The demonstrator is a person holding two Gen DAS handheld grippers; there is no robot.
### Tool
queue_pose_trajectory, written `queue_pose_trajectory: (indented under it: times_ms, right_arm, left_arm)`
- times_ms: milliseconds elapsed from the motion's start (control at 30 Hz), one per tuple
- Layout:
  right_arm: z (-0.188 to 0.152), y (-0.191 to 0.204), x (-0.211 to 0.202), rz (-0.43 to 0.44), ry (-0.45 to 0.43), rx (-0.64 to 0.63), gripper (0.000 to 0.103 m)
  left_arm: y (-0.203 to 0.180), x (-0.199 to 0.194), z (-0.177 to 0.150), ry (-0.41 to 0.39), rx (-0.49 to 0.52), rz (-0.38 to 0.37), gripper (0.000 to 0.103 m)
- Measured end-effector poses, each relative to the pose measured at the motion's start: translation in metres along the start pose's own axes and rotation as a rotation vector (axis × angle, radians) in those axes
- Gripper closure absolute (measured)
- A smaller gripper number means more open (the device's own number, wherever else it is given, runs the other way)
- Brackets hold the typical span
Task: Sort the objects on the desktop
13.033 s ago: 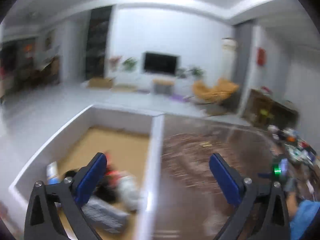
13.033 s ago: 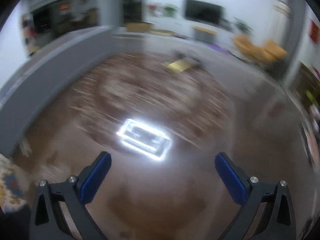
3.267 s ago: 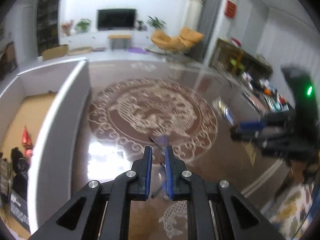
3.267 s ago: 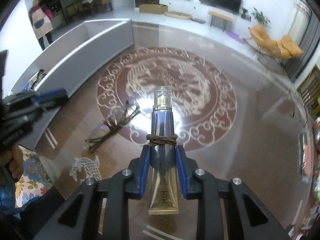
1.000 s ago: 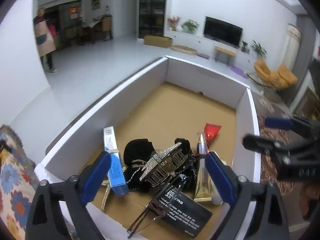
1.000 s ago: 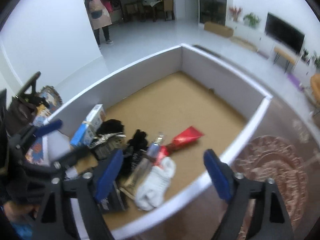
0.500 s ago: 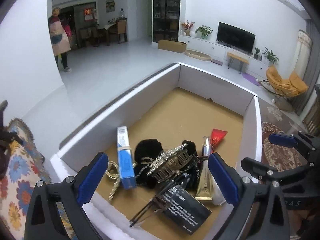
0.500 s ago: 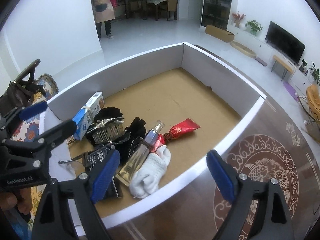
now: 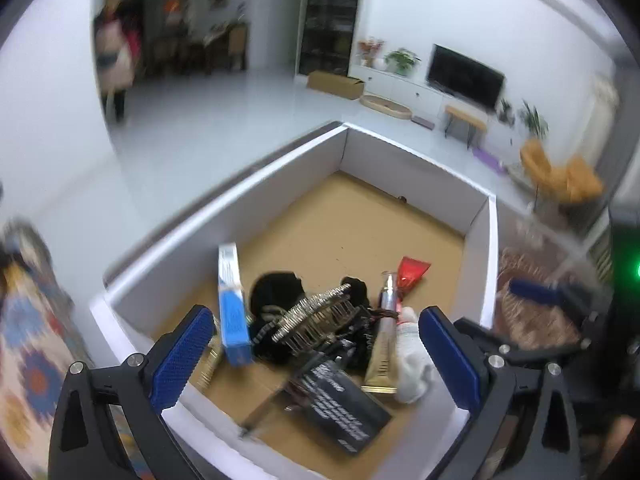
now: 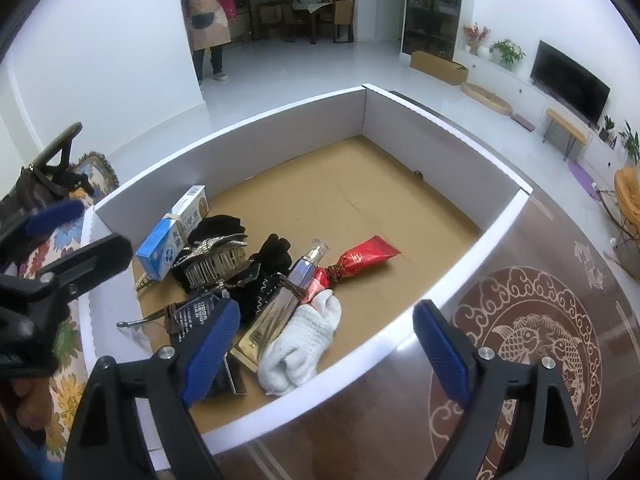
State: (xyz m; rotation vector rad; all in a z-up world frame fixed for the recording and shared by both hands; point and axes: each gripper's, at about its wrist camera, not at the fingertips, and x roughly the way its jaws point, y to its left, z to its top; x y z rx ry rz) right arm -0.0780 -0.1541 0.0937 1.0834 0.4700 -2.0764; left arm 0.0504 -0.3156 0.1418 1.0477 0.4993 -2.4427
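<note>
A white-walled cardboard box holds a pile of sorted items: a blue carton, a silver hair claw, black cloth, a purple-and-gold cosmetic tube, a red tube, a white sock and a black card. My left gripper is open and empty above the box's near end. My right gripper is open and empty over the box's near wall. The left gripper also shows at the left of the right wrist view.
The box stands on a dark brown table with a fish medallion pattern. A flowered cushion and a dark bag lie to the left. A person in an apron stands far off in the room.
Both grippers stay open over the box. The left wrist view has shifted slightly and blurred, closing in on the pile. The right gripper has drawn back a little.
</note>
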Motion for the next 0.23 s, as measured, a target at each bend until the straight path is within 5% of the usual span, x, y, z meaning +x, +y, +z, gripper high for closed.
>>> queue_pose_trajectory:
  times_ms: [100,233]
  right_arm:
    - [0.0011,-0.0021,0.002,-0.001,0.004,0.007,0.014]
    - [0.004,0.0009,0.0023,-0.005,0.008,-0.005,0.014]
  left_arm:
    - [0.0117,0.0018,-0.0006,-0.004,-0.105,-0.021,0.0]
    - [0.0025,-0.0061,-0.0018,-0.074,-0.069,0.078,0.0]
